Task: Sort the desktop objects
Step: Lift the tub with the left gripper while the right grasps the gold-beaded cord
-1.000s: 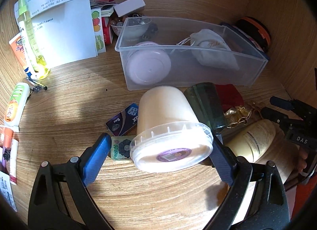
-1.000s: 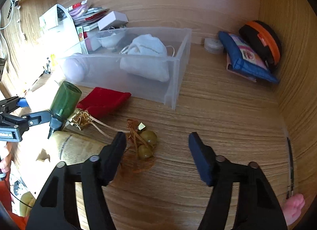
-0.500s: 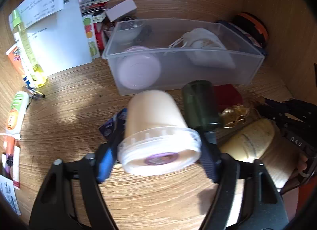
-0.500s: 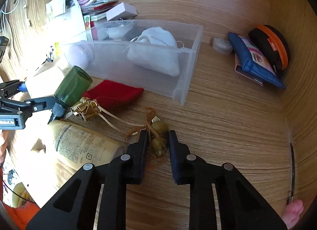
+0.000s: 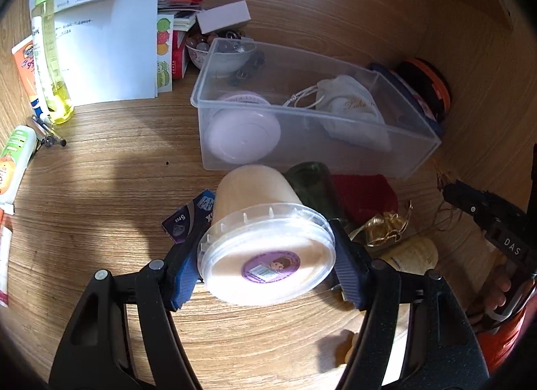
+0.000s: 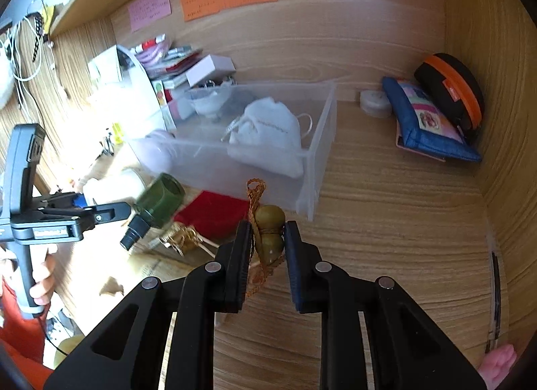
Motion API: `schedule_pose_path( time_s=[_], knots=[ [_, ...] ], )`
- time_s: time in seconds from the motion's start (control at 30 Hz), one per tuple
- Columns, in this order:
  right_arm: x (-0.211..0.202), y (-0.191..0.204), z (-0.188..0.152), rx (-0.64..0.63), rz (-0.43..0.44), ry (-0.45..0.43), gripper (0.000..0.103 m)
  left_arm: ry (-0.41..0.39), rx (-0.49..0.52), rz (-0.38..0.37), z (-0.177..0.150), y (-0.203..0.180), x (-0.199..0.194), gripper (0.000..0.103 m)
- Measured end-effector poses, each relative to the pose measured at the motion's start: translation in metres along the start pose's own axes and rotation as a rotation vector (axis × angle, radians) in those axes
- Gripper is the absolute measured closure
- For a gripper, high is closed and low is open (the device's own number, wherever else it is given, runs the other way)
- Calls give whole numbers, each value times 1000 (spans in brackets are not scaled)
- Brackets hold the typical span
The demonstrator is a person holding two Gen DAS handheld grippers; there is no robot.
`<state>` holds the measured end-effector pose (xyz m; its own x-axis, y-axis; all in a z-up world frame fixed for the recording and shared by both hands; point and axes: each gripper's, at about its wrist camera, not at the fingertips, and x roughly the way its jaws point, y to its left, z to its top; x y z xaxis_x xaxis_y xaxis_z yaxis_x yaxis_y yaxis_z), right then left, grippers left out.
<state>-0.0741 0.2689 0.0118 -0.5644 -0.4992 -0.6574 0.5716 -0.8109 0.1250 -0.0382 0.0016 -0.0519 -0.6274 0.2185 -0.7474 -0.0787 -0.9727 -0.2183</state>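
My left gripper is shut on a cream tub with a clear lid and holds it above the desk, in front of the clear storage bin. My right gripper is shut on a small olive gourd charm with a brown cord and holds it off the desk, near the bin's front corner. The bin holds a lilac round tub, a white pouch and a bowl.
A dark green bottle, a red pouch, a gold ribbon piece and a beige bottle lie by the bin. A small purple packet lies under the tub. Blue pouch and black-orange case sit at back right.
My left gripper closed on the cream tub and lifted it. My right gripper closed on the gourd charm and raised it off the desk toward the bin.
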Motion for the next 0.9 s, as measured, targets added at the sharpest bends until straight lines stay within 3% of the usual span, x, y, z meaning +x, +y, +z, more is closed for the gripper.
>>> schedule_pose_path(
  time_s=[0.13, 0.47, 0.9],
  knots=[
    [-4, -1, 5, 8, 18, -15, 85, -36, -11, -10, 7, 1, -8, 34],
    [-12, 4, 15, -3, 40, -44, 85, -36, -46, -18, 16, 9, -8, 36],
    [-23, 10, 28, -27, 62, -92, 85, -129, -35, -19, 41, 7, -44, 36]
  ],
)
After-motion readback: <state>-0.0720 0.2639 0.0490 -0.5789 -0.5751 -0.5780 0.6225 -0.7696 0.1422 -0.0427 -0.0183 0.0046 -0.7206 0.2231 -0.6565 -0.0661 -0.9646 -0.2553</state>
